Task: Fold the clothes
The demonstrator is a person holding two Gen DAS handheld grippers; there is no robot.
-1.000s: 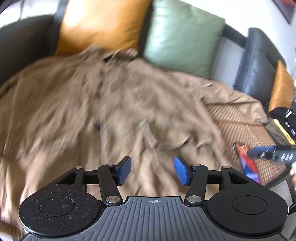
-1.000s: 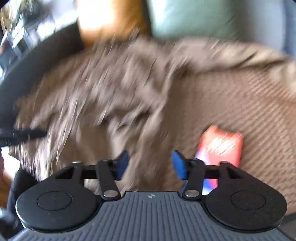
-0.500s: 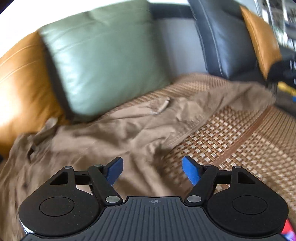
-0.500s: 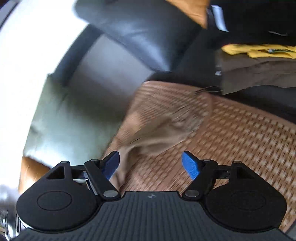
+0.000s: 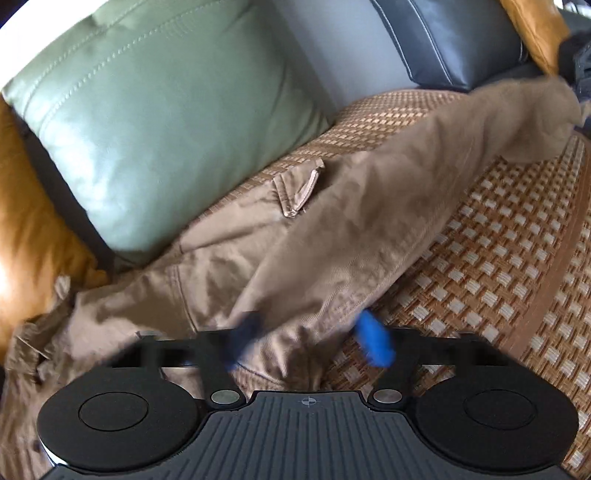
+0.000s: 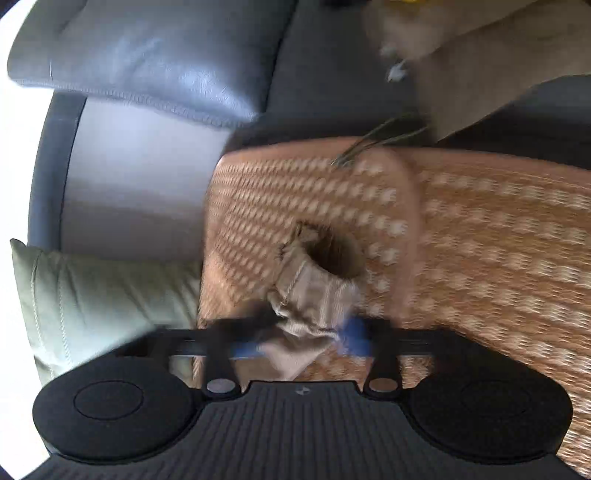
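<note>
A brown jacket (image 5: 229, 273) lies spread on the woven mat (image 5: 509, 258) of a sofa. One sleeve (image 5: 461, 147) stretches away to the upper right. My left gripper (image 5: 308, 343) hangs low over the jacket's near edge. Its jaws are closing, blurred, with a fold of brown cloth between them and a gap still showing at the right pad. In the right wrist view the sleeve's cuff (image 6: 317, 280) stands open-mouthed between the blue pads. My right gripper (image 6: 303, 341) is closing on it and the pads press the cloth.
A green cushion (image 5: 166, 122) and an orange cushion (image 5: 26, 229) lean on the dark leather sofa back (image 5: 443, 40) behind the jacket. Another orange cushion (image 5: 535, 29) sits far right. Beige and yellow clothes (image 6: 480, 55) lie beyond the mat's end.
Both grippers swung from the jacket's body to its right side and rolled. Their jaws went from wide open to closing, the left over the jacket's edge, the right around the cuff.
</note>
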